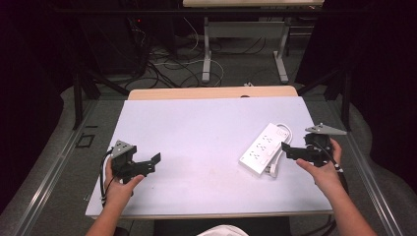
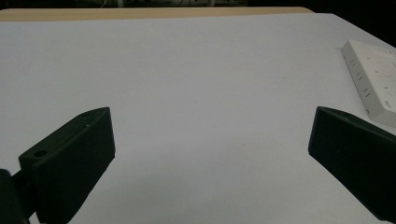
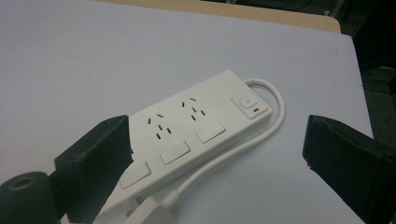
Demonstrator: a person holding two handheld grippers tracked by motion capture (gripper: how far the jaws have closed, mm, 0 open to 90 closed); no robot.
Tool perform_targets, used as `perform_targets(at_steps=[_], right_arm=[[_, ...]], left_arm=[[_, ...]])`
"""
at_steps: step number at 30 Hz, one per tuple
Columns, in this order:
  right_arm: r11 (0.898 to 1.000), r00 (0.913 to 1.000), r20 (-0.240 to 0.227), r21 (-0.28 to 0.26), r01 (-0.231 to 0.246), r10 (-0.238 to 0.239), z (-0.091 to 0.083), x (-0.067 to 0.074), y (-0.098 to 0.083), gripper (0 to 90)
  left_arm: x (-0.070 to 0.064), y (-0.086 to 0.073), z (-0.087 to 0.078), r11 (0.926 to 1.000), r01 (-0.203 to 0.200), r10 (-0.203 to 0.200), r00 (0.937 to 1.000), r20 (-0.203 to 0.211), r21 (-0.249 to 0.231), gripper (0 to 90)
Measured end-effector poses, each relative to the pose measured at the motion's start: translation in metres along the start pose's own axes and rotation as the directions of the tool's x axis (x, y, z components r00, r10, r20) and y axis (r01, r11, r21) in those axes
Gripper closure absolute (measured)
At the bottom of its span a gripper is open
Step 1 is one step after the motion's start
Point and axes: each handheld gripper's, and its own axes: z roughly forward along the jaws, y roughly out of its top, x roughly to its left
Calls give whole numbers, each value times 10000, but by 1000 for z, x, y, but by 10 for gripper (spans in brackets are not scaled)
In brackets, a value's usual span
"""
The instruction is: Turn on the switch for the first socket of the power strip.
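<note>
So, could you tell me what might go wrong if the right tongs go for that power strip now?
The power strip is wide and smooth; open right tongs closing across it could slip or skate it over the white table. Its cable loops alongside, so the tongs might snag it. The plug lies right by the near end and could get nudged instead.

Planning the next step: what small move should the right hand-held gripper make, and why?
Probably ease the right hand-held gripper down onto the white power strip: its jaws are open and the strip already lies between them, untouched.
</note>
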Motion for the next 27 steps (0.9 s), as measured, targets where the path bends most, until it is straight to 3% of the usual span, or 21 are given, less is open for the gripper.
perform_targets(at_steps=[9, 27], right_arm=[[9986, 9997, -195, 490, 186, -176, 2, 2, 11, 143], [9903, 9965, -638, 1244, 613, -536, 4, 0, 31, 154]], left_arm=[[-1, -1, -1, 10000, -28, 28, 10000, -75, -2, 3], [0, -2, -1, 10000, -43, 42, 9997, -257, -27, 3]])
